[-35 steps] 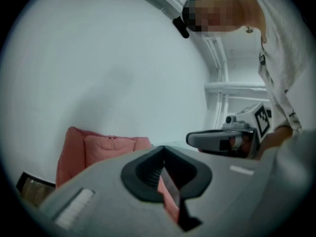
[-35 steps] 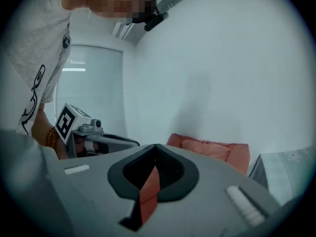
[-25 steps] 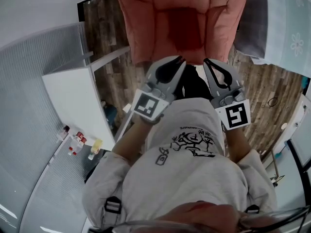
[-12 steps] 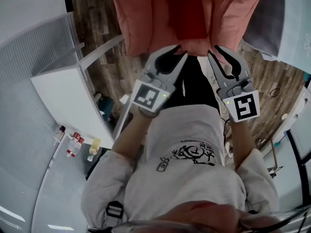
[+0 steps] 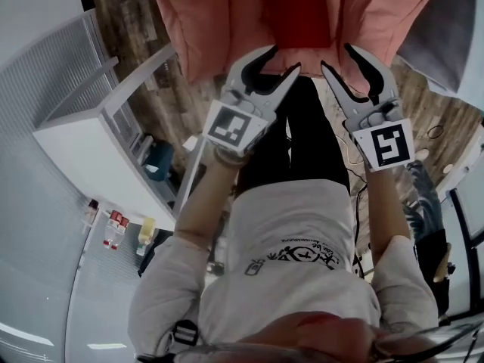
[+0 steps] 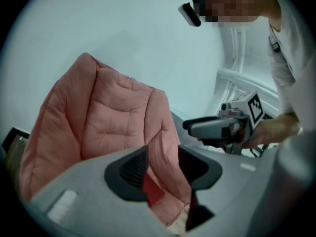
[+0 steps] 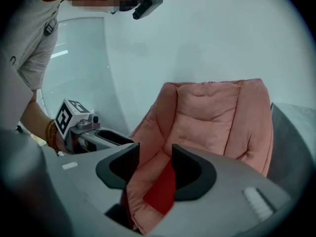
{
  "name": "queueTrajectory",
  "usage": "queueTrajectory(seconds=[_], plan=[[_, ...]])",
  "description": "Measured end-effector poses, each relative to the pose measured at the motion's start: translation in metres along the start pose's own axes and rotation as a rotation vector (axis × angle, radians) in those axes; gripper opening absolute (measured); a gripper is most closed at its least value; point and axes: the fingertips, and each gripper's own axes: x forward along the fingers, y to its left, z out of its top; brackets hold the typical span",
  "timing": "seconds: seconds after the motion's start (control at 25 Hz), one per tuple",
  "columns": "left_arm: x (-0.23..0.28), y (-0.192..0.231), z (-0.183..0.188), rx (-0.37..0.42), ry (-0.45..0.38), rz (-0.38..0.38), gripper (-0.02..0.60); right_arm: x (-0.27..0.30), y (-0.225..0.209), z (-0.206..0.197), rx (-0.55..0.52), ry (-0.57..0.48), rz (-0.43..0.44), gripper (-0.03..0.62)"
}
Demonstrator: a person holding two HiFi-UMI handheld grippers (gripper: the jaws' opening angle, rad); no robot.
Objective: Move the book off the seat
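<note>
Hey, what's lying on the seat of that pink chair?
A red book lies on the seat of the pink chair. Nothing else shows on the seat. Whatever is under the book is covered by it.

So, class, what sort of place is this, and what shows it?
Probably a home-like indoor room: a padded pink armchair with a red book on its seat, wood-plank floor, and a white shelf unit.

Here's the pink quilted chair (image 5: 212, 29), with puffy arms on either side and a tall padded back rising behind. Down in the hollow of its seat lies a dark red book (image 5: 306, 10), flat on the cushion between the two arms. The chair stands on a wood-plank floor (image 5: 181, 119), and a white cabinet (image 5: 83, 150) stands near it on the same boards.
</note>
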Motion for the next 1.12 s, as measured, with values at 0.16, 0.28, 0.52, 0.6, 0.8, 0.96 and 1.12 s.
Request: queueTrajectory(seconds=[0.16, 0.28, 0.52, 0.6, 0.8, 0.96, 1.12], plan=[[0.019, 0.027, -0.038, -0.003, 0.025, 0.016, 0.227, 0.028, -0.013, -0.041, 0.016, 0.031, -0.007, 0.232], [0.033, 0.042, -0.067, -0.038, 0.034, 0.025, 0.261, 0.046, -0.023, -0.076, 0.018, 0.064, -0.003, 0.244], [0.054, 0.073, -0.12, -0.084, 0.058, 0.041, 0.289, 0.074, -0.035, -0.143, 0.024, 0.16, 0.004, 0.284], [0.06, 0.082, -0.14, -0.094, 0.079, 0.044, 0.295, 0.082, -0.038, -0.163, 0.042, 0.185, 0.001, 0.291], [0.073, 0.1, -0.182, -0.132, 0.104, 0.051, 0.308, 0.102, -0.049, -0.203, 0.045, 0.22, -0.019, 0.304], [0.089, 0.12, -0.208, -0.173, 0.092, 0.053, 0.322, 0.121, -0.063, -0.231, 0.061, 0.237, -0.037, 0.311], [0.103, 0.134, -0.232, -0.191, 0.103, 0.053, 0.35, 0.136, -0.072, -0.255, 0.078, 0.256, -0.05, 0.326]])
